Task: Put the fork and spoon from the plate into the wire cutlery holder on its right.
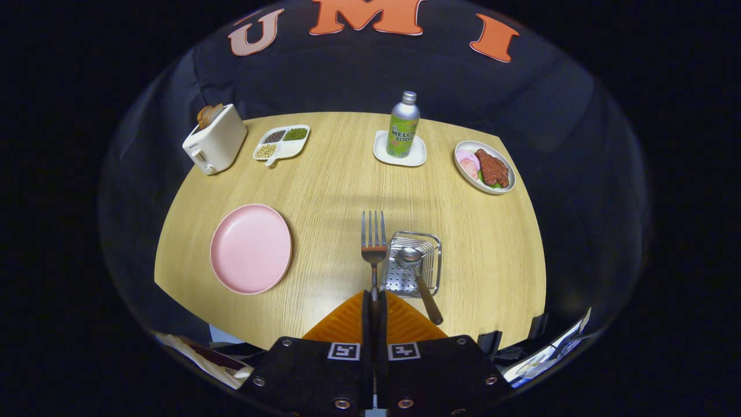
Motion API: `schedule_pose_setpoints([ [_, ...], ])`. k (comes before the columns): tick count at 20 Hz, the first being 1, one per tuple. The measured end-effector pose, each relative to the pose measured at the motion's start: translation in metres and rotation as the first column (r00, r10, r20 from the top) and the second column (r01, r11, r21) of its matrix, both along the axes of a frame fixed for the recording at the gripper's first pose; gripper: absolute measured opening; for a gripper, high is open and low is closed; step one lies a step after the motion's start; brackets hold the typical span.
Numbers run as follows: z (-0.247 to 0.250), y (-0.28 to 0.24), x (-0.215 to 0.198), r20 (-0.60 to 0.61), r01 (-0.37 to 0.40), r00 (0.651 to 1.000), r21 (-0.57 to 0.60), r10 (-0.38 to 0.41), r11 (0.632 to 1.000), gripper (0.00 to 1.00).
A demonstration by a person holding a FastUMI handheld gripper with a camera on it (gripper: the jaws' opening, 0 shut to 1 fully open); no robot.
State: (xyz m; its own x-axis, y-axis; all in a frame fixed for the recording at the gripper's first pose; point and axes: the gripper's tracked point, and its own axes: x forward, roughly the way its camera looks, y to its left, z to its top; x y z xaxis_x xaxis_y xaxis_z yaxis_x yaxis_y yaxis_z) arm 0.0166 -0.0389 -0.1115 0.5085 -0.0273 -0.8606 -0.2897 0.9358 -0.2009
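My gripper [373,296] is shut on the handle of a metal fork [374,240], whose tines point away from me above the wooden table [336,185]. Just right of the fork stands the wire cutlery holder [414,263]. A spoon [418,277] lies in the holder, bowl at the far end and dark handle sticking out toward me over the near rim. The pink plate [250,248] sits left of the fork with nothing on it.
At the back of the table stand a white toaster [215,140] with bread, a divided dish of beans [281,142], a green soda bottle [403,125] on a white coaster and a plate of meat [485,167]. Papers lie beyond the table's near edge.
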Motion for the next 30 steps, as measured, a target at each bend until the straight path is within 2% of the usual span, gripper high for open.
schedule_pose_setpoints([
  [6, 0.003, -0.042, 0.013, -0.122, -0.031, 0.992, -0.077, 0.022, 0.997, 0.03],
  [12, -0.012, -0.066, 0.024, -0.291, -0.088, 0.956, -0.149, 0.041, 0.985, 0.03],
  [19, -0.037, -0.058, 0.033, -0.441, -0.187, 0.894, -0.214, 0.076, 0.959, 0.04],
  [24, -0.052, -0.055, 0.044, -0.465, -0.205, 0.882, -0.23, 0.077, 0.951, 0.06],
  [27, -0.048, -0.054, 0.046, -0.439, -0.191, 0.895, -0.211, 0.081, 0.959, 0.13],
  [29, -0.039, -0.053, 0.047, -0.409, -0.18, 0.909, -0.199, 0.085, 0.963, 0.24],
  [30, -0.034, -0.053, 0.047, -0.388, -0.175, 0.917, -0.187, 0.091, 0.967, 0.42],
])
